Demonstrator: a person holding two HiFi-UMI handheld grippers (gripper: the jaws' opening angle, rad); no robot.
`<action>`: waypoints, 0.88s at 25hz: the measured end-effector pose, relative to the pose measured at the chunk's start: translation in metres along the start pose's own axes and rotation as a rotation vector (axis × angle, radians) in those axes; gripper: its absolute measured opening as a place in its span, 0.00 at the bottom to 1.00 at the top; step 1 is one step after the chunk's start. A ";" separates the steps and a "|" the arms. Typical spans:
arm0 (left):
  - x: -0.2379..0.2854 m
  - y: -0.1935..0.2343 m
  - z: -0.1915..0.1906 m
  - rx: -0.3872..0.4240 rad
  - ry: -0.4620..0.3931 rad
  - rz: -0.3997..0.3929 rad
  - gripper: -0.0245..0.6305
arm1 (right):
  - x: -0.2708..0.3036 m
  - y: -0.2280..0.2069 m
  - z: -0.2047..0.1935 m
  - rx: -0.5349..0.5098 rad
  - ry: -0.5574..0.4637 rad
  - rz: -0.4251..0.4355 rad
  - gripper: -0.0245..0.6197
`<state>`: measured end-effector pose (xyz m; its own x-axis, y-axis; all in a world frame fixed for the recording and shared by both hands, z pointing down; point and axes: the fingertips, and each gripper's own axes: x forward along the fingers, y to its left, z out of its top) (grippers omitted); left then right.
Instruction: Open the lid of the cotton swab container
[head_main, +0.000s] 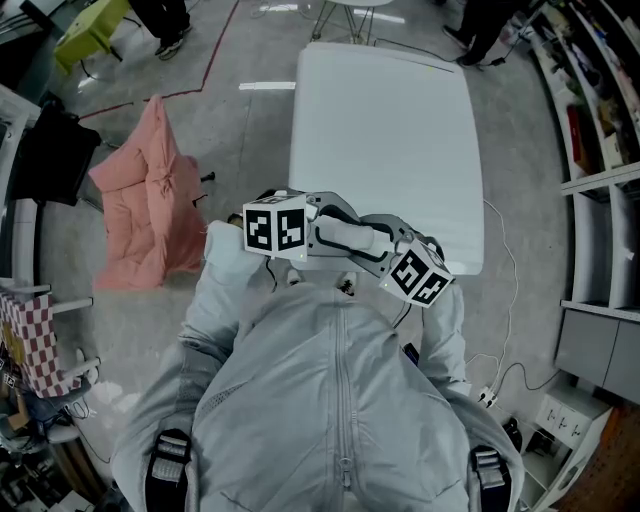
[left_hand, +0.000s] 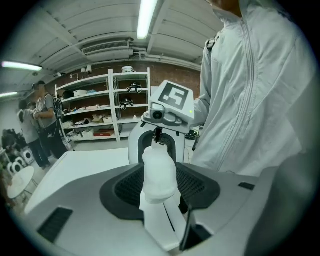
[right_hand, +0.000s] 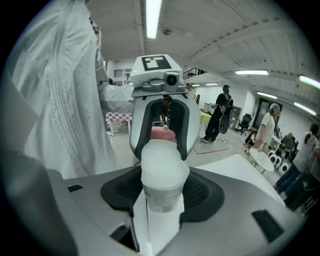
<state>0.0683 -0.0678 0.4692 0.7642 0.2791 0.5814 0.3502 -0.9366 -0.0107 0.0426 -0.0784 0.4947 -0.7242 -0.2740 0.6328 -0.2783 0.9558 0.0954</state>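
The step in hand is judged to be the parting of the lid (right_hand: 165, 157) from the cotton swab container (right_hand: 162, 195), which is held in the air close to the near edge of the desk (head_main: 385, 130) and is not set down on it. The labelled body is clamped in the right tongs (right_hand: 160, 215). The lid end is taken in the left tongs (left_hand: 164, 202), whose jaws stand wide and appear to be closed against it, though their contact is mostly covered by the container itself. For the step to be done well, the body should be clamped firmly and not allowed to turn, while the lid is gripped by its rim only and drawn straight off along the container's axis. If resistance is felt, a small twist or rocking is probably better suited than a harder pull. Too strong a squeeze on the thin wall is best avoided, since the plastic would likely give and bind the lid, and a sudden release could scatter the contents over the desk. The container is seen as a small round tub of milky, translucent white plastic, with a printed label round the narrower body and a wider, smooth, rounded lid beyond it. Its contents cannot be made out through the wall, and the lid is not yet off.
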 end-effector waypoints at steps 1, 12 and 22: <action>-0.002 0.000 0.001 -0.009 -0.010 -0.011 0.35 | 0.001 0.001 0.000 -0.016 0.003 -0.004 0.42; -0.008 0.001 0.004 -0.016 -0.020 -0.022 0.35 | 0.006 0.001 0.003 0.007 -0.036 -0.002 0.42; -0.015 -0.007 0.013 -0.005 -0.042 -0.055 0.35 | 0.007 0.007 0.001 0.021 -0.059 0.021 0.42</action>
<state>0.0614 -0.0629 0.4496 0.7661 0.3389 0.5461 0.3900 -0.9205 0.0242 0.0343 -0.0736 0.4990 -0.7654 -0.2607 0.5884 -0.2760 0.9589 0.0660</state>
